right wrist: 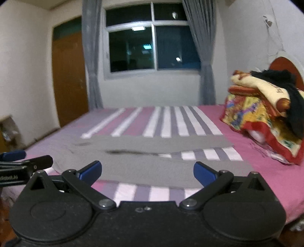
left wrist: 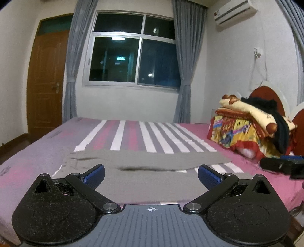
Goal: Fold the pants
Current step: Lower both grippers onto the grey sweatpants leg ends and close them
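Grey pants (left wrist: 144, 171) lie spread flat across the near half of a bed (left wrist: 28, 163) with a pink sheet striped in white and grey. The waist end is at the left, and the two legs run to the right, parted by a narrow gap that shows the stripes. A dark crease runs along the cloth near its middle. The left tool (left wrist: 151, 175) hangs over the near edge of the pants with its blue-padded fingers (left wrist: 95, 175) spread wide and nothing between them. The right tool (right wrist: 147, 173) hangs likewise over the near leg (right wrist: 152, 171), its fingers wide apart and empty. In the right wrist view the left tool shows at the left edge, beside the waist end; in the left wrist view the right tool shows at the right edge, near the leg ends. At the head of the bed, well apart from the pants, a pile of bright blankets (left wrist: 245, 129) sits with a black garment (left wrist: 273, 117) draped over it. Behind the bed are a dark window (left wrist: 133, 51) with grey curtains (left wrist: 188, 62), a brown door (left wrist: 45, 79), and an air conditioner (left wrist: 235, 11) high on the wall.
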`<state>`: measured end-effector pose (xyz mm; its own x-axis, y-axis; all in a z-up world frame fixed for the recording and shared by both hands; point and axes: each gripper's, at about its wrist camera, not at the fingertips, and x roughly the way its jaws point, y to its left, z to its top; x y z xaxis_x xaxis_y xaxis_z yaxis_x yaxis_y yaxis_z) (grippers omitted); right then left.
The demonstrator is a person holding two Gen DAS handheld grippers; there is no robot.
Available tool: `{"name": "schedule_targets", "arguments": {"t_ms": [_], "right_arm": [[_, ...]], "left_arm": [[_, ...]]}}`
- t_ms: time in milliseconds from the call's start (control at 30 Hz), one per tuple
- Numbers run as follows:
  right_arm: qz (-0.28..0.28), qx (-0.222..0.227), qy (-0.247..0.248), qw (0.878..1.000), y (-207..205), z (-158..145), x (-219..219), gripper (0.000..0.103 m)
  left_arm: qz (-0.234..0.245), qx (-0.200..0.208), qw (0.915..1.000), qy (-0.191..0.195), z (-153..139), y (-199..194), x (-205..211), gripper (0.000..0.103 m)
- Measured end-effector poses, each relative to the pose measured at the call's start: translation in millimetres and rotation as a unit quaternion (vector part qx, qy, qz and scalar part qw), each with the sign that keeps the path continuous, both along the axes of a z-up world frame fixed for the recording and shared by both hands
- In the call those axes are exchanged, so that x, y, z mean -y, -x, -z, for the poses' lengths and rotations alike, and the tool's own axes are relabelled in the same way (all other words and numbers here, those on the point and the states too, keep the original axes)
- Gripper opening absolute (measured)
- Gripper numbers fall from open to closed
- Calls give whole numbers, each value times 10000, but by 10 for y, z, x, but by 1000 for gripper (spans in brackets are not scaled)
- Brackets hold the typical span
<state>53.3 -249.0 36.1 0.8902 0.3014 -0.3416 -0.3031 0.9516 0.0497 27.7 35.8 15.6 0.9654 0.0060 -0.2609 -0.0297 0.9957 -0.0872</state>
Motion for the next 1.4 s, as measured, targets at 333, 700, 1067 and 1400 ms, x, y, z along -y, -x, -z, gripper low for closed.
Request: {"name": "schedule_targets", "arguments": {"t_ms": [333, 700, 1067, 1400], "right_arm": [[-1144, 658, -38, 9912, -831, -362, -232, 103], [-1245, -45, 538, 9908, -2380, 75, -716, 101], [-1711, -912, 1297, 9724, -4260, 901, -1284, 76], [-2677, -1694, 1981, 9276, -5282, 1724, -1695, 65]], "left_arm": [[-140, -463, 9980, 410, -87, -941, -881, 103], [-816, -1163, 9899, -6, 377, -2419, -1949, 103], [-384, -2477, 9660, -629, 1160, -4133, -2942, 50], [-73, -2904, 9558, -445, 1703, -5105, -3590, 55]]}}
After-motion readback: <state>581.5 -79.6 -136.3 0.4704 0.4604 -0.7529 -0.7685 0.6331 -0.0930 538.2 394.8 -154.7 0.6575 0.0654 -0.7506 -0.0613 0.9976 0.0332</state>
